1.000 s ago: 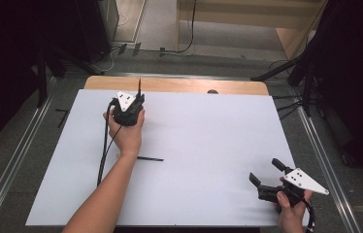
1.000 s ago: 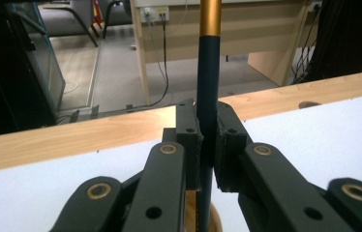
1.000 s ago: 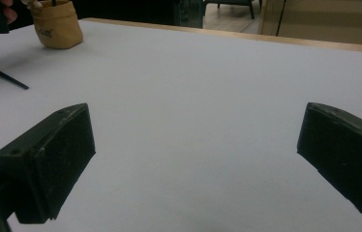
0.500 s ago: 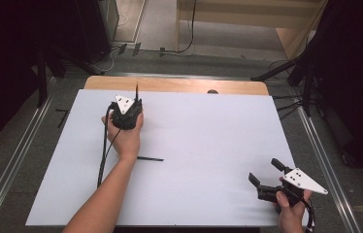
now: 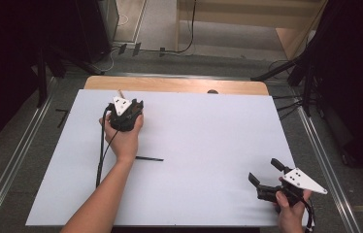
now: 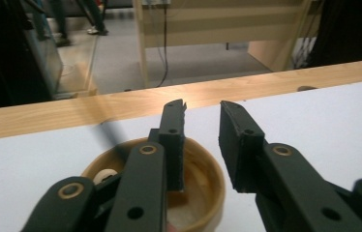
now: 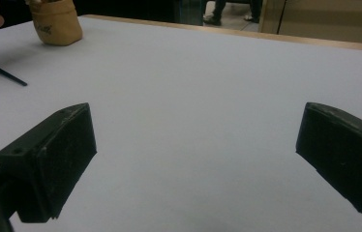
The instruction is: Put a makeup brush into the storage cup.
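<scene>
Tan cup [image 7: 55, 22], dark unreadable lettering

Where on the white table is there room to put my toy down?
The wide white stretch between the thin brush and the right hand-held gripper is bare, and so is the far right side of the table. It is crowded at the far left, where the left hand-held gripper hangs over the wooden cup.
</scene>
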Action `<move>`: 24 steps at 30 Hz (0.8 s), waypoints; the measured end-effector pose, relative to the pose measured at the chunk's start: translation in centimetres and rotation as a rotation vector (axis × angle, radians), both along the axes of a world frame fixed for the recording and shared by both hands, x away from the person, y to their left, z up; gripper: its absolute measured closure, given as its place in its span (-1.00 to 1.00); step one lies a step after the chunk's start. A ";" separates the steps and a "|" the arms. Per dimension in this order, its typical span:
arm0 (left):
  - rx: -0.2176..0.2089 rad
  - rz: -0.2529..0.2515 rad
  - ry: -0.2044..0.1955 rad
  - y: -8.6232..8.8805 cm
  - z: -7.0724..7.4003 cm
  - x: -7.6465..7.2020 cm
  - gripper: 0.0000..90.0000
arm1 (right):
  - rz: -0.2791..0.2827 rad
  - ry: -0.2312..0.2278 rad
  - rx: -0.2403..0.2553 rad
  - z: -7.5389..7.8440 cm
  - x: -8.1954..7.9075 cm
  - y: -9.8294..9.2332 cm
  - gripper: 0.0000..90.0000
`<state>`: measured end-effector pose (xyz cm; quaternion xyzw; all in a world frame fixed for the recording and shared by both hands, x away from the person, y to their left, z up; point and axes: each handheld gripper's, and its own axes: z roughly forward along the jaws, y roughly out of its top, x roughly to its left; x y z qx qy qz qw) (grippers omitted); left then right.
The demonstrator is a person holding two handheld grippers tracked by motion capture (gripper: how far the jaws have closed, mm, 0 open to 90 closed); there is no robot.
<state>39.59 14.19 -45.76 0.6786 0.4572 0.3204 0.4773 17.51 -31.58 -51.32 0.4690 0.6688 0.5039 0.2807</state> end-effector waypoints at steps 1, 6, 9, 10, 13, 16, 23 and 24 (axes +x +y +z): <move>-0.008 -0.004 0.000 0.1 0.1 -0.1 0.54 | 0.000 0.000 0.001 0.0 0.0 0.0 -0.98; -0.049 -0.026 0.008 0.8 0.7 -0.9 0.34 | -0.001 -0.002 -0.001 0.1 0.0 0.0 -0.98; -0.058 -0.059 0.017 1.1 1.0 -1.3 0.12 | -0.002 -0.002 -0.001 0.1 0.0 -0.1 -0.98; -0.058 -0.070 0.017 1.2 1.1 -1.5 0.12 | -0.002 -0.002 -0.001 0.1 0.0 -0.1 -0.98; -0.067 -0.098 0.026 1.4 1.3 -2.1 -0.12 | -0.002 -0.005 -0.004 0.1 0.0 0.0 -0.98; -0.060 -0.124 0.022 1.7 1.4 -2.7 -0.26 | -0.003 -0.007 -0.003 0.1 0.0 0.0 -0.98; -0.082 -0.221 0.054 2.6 1.9 -3.9 -0.84 | -0.007 -0.004 0.000 0.1 -0.1 -0.1 -0.98; -0.076 -0.229 0.060 2.7 1.9 -4.0 -1.00 | -0.008 -0.003 0.001 0.1 -0.1 -0.1 -0.98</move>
